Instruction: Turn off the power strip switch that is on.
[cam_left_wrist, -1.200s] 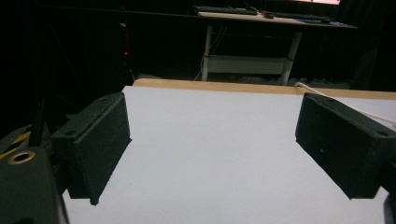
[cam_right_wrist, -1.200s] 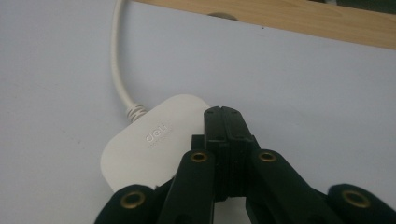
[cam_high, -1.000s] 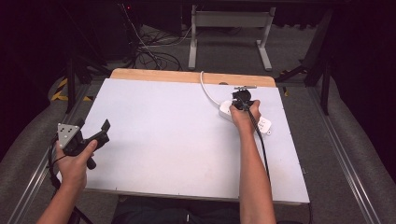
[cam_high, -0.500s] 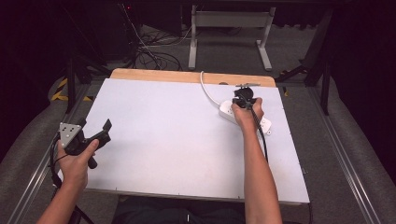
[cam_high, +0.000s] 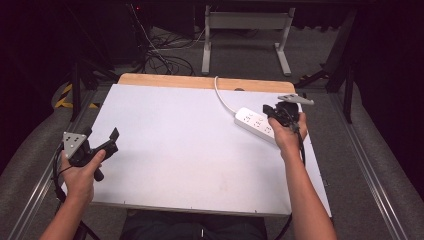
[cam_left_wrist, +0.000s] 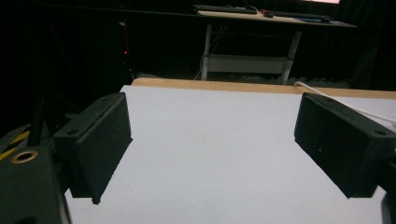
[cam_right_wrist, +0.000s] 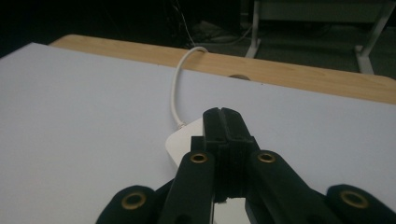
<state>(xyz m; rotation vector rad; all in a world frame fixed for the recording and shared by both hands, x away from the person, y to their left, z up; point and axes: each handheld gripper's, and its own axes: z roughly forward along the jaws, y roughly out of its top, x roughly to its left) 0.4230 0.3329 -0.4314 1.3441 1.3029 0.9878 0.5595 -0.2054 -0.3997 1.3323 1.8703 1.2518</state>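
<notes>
Holding our left gripper above the near left part of the white rectangular tabletop, we keep its two black padded jaws wide apart with nothing between them; in the left gripper view they frame bare white surface and the pale wooden strip along the table's far edge. Farther right, a white cord runs from that far edge down to a long white plastic power strip, which lies flat on the right part of the table, set at a slant. At its near right end we hold our right gripper just above it, its black jaws pressed together and gripping nothing. In the right gripper view the closed tips point over the rounded white end of the strip, where the cord enters it.
</notes>
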